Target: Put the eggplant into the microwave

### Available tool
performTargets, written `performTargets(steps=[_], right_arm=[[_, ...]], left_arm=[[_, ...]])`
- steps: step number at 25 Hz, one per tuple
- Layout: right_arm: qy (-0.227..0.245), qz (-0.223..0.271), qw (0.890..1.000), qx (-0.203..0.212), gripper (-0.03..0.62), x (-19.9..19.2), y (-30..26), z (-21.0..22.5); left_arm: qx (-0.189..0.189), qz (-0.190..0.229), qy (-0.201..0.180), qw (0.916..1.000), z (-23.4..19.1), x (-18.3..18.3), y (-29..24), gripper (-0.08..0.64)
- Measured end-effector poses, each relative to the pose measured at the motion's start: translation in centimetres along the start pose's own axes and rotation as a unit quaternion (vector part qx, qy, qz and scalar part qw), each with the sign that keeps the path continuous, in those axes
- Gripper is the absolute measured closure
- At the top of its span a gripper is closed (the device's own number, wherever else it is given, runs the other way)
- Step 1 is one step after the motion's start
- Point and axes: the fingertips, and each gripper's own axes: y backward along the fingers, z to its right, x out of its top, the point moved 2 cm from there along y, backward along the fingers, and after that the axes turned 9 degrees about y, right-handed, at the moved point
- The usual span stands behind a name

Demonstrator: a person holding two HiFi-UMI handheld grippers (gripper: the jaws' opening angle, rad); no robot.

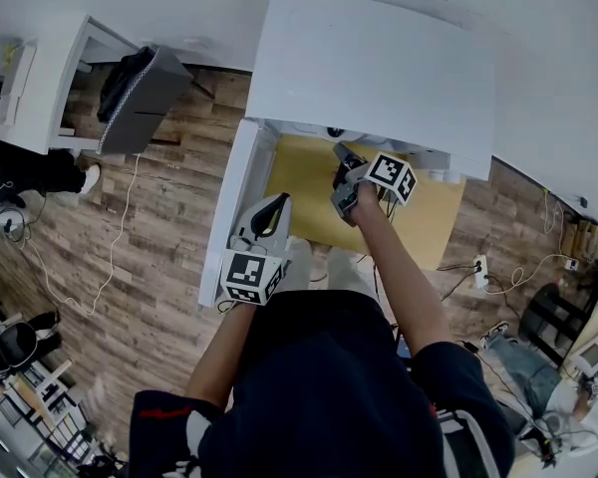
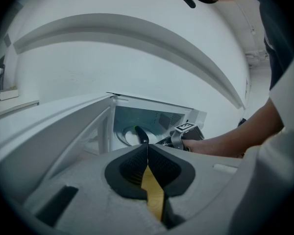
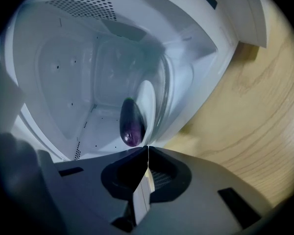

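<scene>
Room: plank floor (image 1: 159, 227), and a pale wooden table (image 1: 299, 182) carrying the white microwave (image 1: 369, 68), its door (image 1: 229, 217) swung wide to the person's left.
Eggplant (image 3: 131, 121): inside the cavity, lying on the glass turntable (image 3: 148, 99).
Right gripper (image 3: 148, 150): at the cavity's mouth, jaws pressed together on nothing.
Left gripper (image 2: 147, 147): clenched and empty too, held back beside the open door, the farther of the two from the eggplant.
Key relation: the eggplant's long axis ran away from the right gripper, rounded end just beyond and a little left of its tips, green stem end deeper in. I couldn't tell whether they touched.
Judgement: placing looked done. The right gripper wanted a straight retreat along that axis without nudging the eggplant, and the left gripper seemed better placed for the door.
</scene>
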Motion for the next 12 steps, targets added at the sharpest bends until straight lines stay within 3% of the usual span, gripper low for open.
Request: performTargets(steps=[12], right_arm=[[-0.005,-0.001,1.000,0.004,0.577,0.77,-0.74,-0.15]], left_arm=[[0.002,-0.004,-0.001,1.0000,-0.30,-0.07,-0.24,0.543]])
